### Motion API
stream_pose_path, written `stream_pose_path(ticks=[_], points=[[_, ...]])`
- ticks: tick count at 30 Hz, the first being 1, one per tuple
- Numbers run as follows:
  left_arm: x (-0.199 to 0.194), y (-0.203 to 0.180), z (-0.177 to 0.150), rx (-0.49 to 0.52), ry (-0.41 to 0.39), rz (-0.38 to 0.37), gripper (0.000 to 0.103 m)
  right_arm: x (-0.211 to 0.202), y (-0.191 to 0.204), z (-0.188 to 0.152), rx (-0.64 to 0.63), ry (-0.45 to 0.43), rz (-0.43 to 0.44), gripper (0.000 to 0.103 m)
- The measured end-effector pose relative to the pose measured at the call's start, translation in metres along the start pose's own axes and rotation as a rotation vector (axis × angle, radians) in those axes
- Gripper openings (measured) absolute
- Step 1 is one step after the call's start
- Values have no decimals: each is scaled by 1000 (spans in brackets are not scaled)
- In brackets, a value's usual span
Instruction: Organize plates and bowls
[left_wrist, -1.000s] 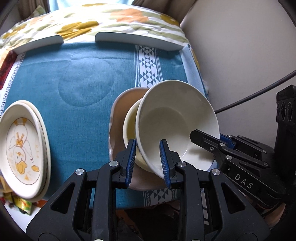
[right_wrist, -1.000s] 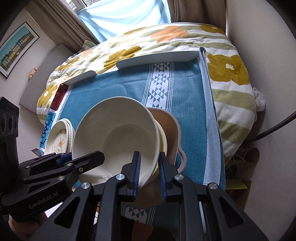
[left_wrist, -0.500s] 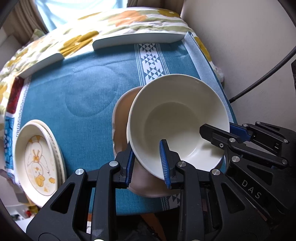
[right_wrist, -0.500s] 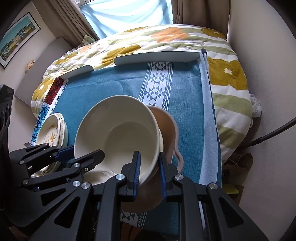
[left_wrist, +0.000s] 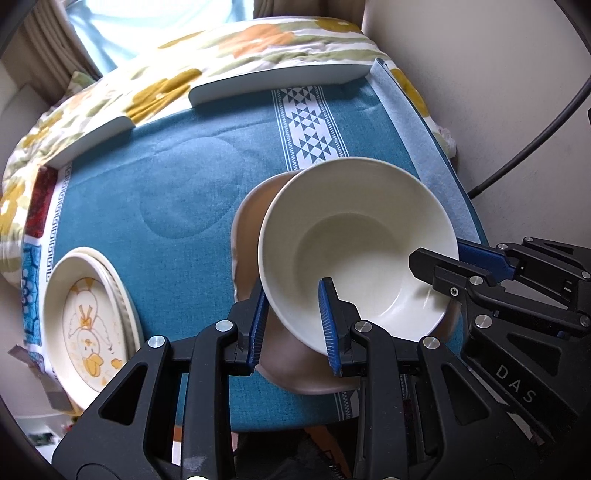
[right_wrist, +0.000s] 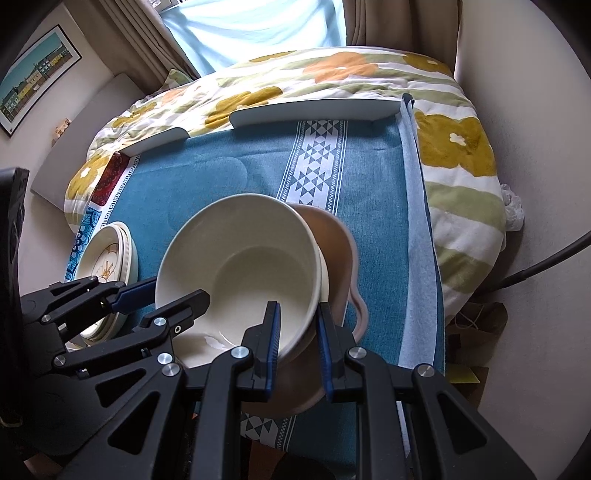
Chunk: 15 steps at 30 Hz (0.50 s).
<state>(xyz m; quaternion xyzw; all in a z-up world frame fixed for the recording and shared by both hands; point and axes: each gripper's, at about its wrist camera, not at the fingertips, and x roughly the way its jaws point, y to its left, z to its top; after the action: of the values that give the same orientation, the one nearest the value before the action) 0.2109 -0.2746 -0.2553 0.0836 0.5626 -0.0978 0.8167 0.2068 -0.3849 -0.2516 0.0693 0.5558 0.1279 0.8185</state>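
A large cream bowl (left_wrist: 354, 243) sits level, nested over a second cream bowl whose rim (right_wrist: 324, 273) shows just below it, inside a tan-pink plate (left_wrist: 251, 221) on the blue tablecloth. My left gripper (left_wrist: 291, 321) has one finger inside and one outside the bowl's near-left rim. My right gripper (right_wrist: 297, 339) grips the bowl (right_wrist: 240, 273) at its near-right rim the same way. The tan plate also shows in the right wrist view (right_wrist: 336, 251). A stack of cream plates with a duck picture (left_wrist: 86, 321) lies at the table's left edge.
The blue tablecloth (left_wrist: 177, 177) has a white patterned stripe. Two white curved strips (left_wrist: 280, 81) edge the far side of the table. A floral quilt (right_wrist: 332, 81) lies beyond it. A wall and a black cable (left_wrist: 532, 140) are on the right.
The cream bowl has swung from tilted on edge to level and settled down into the bowl beneath, which is now nearly hidden. Both grippers stay on its rim.
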Motion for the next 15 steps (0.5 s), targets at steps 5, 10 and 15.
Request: stream_pose_path(ticks=[5, 10, 15], points=[[0, -2, -1, 9, -8, 13, 23, -1, -3, -2, 5, -13, 19, 17], [-2, 0, -4, 13, -17, 7, 24, -2, -3, -4, 8, -23, 27, 17], [-29, 8, -4, -8, -55, -8, 24, -25, -7, -4, 27, -53, 46, 17]])
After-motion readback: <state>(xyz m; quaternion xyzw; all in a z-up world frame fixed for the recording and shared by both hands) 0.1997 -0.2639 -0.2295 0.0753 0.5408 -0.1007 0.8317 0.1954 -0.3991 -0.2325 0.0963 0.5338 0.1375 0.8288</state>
